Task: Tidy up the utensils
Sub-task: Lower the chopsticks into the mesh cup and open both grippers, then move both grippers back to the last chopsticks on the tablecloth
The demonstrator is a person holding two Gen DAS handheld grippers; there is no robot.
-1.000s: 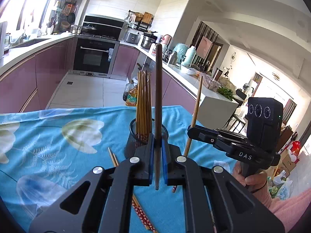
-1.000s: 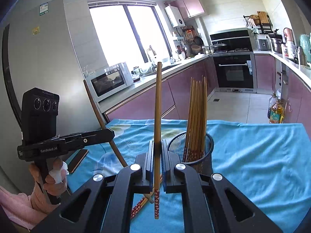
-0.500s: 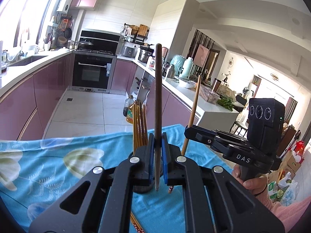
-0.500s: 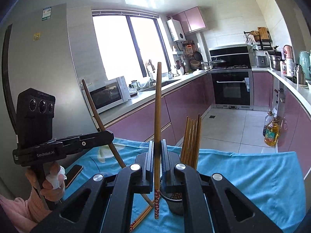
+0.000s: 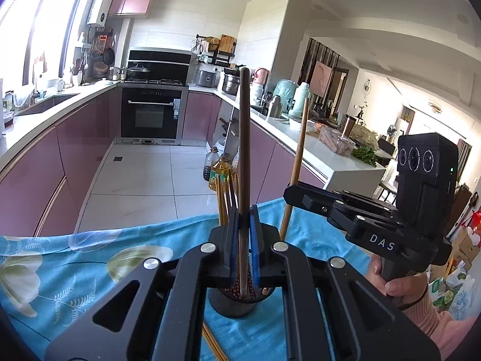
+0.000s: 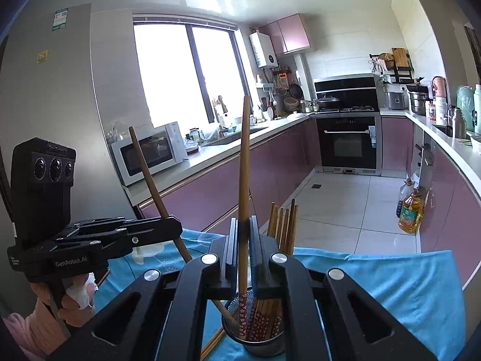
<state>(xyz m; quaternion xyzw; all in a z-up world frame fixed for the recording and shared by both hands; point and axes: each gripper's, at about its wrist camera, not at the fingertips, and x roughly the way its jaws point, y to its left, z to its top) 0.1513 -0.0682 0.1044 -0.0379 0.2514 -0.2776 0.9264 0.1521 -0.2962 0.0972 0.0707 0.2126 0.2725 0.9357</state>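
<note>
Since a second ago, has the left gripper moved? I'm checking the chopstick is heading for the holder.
Yes. In the left wrist view the left gripper now sits over the black mesh holder, which has slid down under its jaws.

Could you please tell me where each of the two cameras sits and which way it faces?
Left wrist view: sits on the left tool, shut on a dark brown chopstick, facing the oven and right counter; the right tool and its hand show.
Right wrist view: sits on the right tool, shut on a light wooden chopstick, facing the window and oven; the left tool and its hand show.
Shared: the black mesh chopstick holder on the blue floral tablecloth.
</note>
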